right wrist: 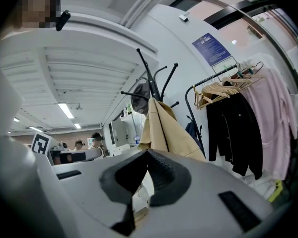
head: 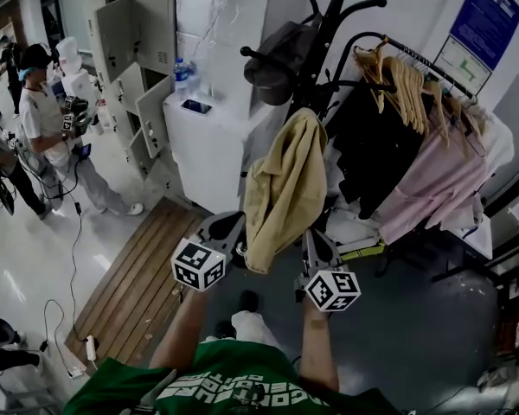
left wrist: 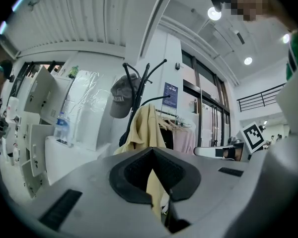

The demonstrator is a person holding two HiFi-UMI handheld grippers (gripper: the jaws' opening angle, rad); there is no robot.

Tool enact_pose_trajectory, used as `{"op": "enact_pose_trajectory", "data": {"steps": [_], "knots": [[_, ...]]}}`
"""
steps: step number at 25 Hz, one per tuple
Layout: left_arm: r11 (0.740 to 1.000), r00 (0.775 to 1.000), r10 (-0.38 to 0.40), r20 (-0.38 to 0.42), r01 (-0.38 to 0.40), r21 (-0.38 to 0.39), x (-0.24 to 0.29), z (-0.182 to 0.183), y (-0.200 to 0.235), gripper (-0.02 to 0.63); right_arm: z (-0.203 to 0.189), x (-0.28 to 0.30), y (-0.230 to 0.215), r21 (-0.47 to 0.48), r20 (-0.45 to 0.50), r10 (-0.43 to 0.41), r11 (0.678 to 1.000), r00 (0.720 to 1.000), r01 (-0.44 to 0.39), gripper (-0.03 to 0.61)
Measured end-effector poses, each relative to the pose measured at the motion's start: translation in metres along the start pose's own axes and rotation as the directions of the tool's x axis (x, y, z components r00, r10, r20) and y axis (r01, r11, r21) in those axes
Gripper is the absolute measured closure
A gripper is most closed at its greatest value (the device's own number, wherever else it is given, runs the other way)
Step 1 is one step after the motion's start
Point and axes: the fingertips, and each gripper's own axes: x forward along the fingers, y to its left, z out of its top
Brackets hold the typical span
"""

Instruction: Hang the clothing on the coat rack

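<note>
Coat rack (head: 329,33): lower pole and base hidden behind the tan jacket (head: 285,188). Poster (head: 484,15): print too small to read. Green shirt (head: 233,379): cut off by the bottom edge. In the left gripper view, the left gripper (left wrist: 151,150) hides most of the jacket's lower part.

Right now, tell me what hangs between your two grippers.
The lower end of the tan jacket hangs between left gripper and right gripper, in the head view.

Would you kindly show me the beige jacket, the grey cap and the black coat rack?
Beige cloth jacket (head: 285,188), head view, middle of its hanging back.
Grey baseball cap (left wrist: 121,100), left gripper view, its crown.
Black metal coat rack (head: 336,7), head view, upper pole.
</note>
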Motion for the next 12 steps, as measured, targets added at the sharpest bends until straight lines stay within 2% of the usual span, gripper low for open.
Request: {"op": "enact_pose_trajectory", "data": {"steps": [12], "knots": [[0.999,0.999,-0.023,-0.027,0.024,0.027,-0.019,-0.010,-0.019,0.609,-0.015,-0.013,0.009,0.003,-0.016,0.004,1.000,1.000,-0.004,0.571]]}}
